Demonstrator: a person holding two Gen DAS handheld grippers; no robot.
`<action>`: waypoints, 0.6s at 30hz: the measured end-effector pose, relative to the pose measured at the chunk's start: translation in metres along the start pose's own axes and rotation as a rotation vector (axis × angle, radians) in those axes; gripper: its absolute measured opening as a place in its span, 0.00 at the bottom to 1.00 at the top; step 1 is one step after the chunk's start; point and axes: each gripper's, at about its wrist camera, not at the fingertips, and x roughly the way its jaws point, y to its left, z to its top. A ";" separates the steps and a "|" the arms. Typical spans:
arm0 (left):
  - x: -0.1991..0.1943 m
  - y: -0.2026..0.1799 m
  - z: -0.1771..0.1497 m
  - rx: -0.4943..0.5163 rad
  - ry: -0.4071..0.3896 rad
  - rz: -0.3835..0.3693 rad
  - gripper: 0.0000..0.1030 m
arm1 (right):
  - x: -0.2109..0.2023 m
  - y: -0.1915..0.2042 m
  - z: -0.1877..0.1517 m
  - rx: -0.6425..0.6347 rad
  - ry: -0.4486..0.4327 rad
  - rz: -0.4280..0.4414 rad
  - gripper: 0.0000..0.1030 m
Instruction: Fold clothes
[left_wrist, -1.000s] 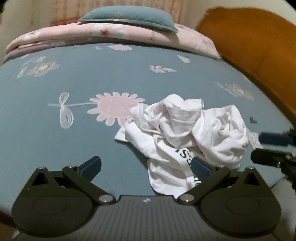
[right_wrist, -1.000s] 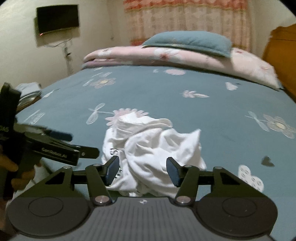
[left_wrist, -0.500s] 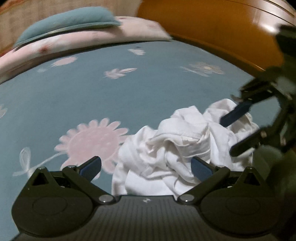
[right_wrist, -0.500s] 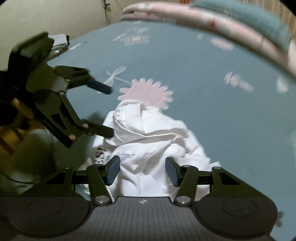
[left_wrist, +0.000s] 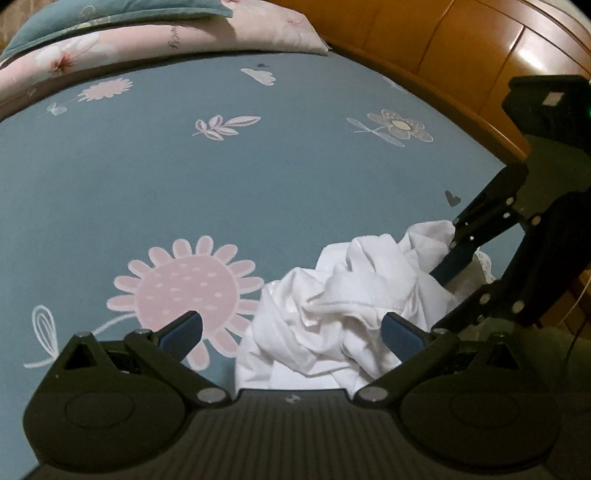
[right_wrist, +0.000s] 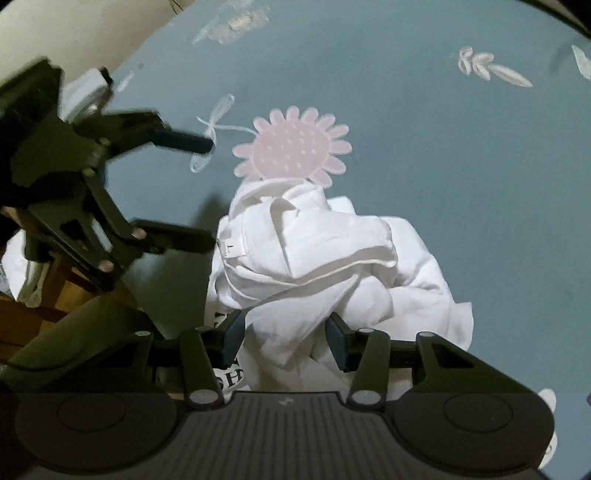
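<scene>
Right claw (right_wrist: 284, 338) closing, astride white shirt (right_wrist: 314, 251), not pinching; left claw (left_wrist: 291, 332) open; tag reads "L".

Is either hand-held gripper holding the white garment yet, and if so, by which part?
Neither yet. The left hand-held gripper is open; the right hand-held gripper, just closing, straddles a fold of the white garment unpinched.

Flowered bed (left_wrist: 258, 192), crumpled white garment (left_wrist: 343, 314), quilt (left_wrist: 147, 40)
</scene>
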 end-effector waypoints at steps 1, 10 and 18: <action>-0.001 0.002 0.002 0.000 0.005 -0.008 0.99 | 0.001 0.002 0.002 -0.001 -0.001 -0.010 0.52; -0.002 0.000 0.022 0.024 0.125 0.023 0.90 | 0.001 -0.002 0.009 0.270 0.016 -0.056 0.28; 0.003 -0.003 0.039 0.054 0.231 0.032 0.78 | -0.010 0.002 0.009 0.291 0.035 -0.043 0.07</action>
